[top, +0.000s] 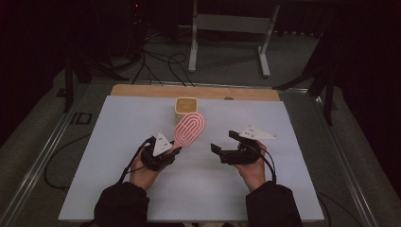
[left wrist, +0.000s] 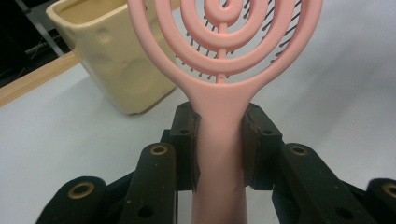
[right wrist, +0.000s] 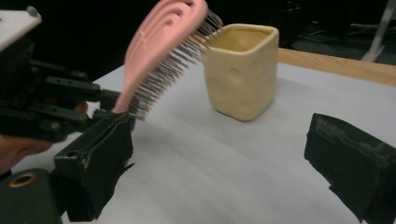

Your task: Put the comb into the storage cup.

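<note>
A: Table (top: 118, 189) is carrying a cream cup (top: 186, 109) near its far edge; pink hairbrush (top: 190, 128) is hanging just in front of it, head tilting toward the rim.

B: Left gripper (left wrist: 219, 144) is clamping the handle, right gripper (top: 226, 141) is waiting with jaws apart.

A: Brush is looking light, stiff, smooth plastic; the narrow handle is serving best, bristles likely flexing.

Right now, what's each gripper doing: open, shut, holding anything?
Left gripper: shut on the pink hairbrush by its handle.
Right gripper: open, nothing between the jaws.
</note>
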`<control>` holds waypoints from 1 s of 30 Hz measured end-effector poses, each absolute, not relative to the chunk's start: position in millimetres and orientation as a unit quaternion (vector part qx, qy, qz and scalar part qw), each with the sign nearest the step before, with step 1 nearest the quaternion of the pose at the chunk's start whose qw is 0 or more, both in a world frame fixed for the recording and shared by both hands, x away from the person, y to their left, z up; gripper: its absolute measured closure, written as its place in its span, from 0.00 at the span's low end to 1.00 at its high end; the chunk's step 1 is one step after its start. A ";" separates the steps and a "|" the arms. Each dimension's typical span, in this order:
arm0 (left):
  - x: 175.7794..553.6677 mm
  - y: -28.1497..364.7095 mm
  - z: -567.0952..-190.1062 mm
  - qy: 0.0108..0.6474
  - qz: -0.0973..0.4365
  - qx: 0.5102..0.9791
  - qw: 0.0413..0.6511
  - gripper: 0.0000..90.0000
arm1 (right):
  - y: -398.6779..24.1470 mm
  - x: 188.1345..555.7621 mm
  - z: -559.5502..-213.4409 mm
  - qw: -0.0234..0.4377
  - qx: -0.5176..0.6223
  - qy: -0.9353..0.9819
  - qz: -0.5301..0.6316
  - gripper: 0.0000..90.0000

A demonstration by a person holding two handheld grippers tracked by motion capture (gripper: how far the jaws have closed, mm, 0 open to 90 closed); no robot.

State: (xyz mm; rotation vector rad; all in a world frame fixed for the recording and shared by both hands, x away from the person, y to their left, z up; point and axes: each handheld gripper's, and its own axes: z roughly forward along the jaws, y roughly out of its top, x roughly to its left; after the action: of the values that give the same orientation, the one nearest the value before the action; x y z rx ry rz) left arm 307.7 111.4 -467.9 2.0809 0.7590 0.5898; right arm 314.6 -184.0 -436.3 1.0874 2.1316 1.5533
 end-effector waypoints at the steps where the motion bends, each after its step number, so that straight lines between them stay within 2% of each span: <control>1: 307.4 110.4 -468.5 0.300 0.235 0.828 0.412 0.77 | -182.1 314.8 -435.1 0.142 0.377 0.739 0.540 0.08; 21: 302.1 104.8 -470.1 0.288 0.234 0.832 0.414 0.77 | -145.2 332.8 -426.6 0.101 0.362 0.751 0.543 0.09; 30: 299.0 104.1 -469.9 0.283 0.237 0.831 0.417 0.77 | -131.6 339.4 -426.8 0.081 0.359 0.755 0.543 0.15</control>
State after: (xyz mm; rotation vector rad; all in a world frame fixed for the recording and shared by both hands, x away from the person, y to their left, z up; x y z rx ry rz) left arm 299.0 104.1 -469.9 2.0848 0.7110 0.5951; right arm 339.4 -131.6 -426.8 1.0714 2.2568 1.6221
